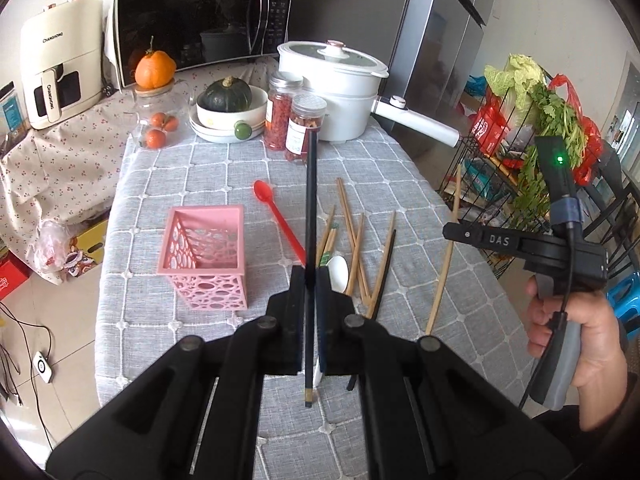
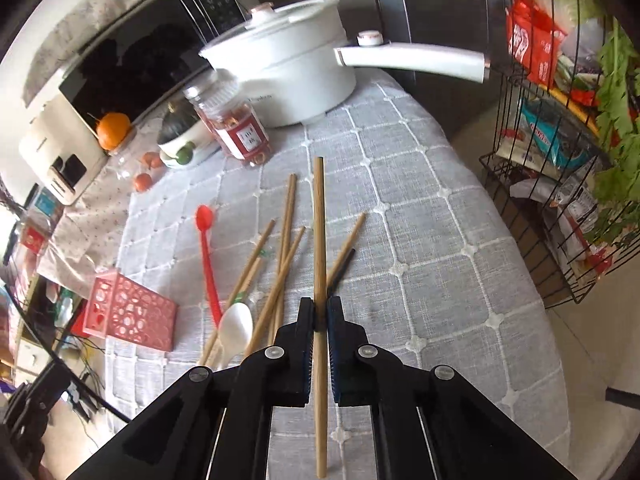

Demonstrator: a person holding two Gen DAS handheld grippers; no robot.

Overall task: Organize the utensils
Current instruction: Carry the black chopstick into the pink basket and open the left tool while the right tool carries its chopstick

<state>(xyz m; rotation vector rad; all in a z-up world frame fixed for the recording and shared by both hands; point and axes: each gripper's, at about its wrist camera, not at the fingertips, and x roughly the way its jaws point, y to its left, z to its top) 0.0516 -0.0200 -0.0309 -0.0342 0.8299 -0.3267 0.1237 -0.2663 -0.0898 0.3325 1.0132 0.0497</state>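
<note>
Both cameras are sitting on the grippers, looking down and forward, close over the table (image 1: 420,184). Both are seeing the pink basket (image 1: 204,256), red spoon (image 2: 208,256) and white pot (image 2: 288,76).

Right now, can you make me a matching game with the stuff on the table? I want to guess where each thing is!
Things:
1. black chopstick
2. wooden chopstick
3. red spoon
4. pumpkin

Places:
A. lying flat on the cloth
B. in a white bowl
C. in the right gripper
D. in the left gripper

Pairs: 1-D, 2-C, 3-A, 4-B
</note>
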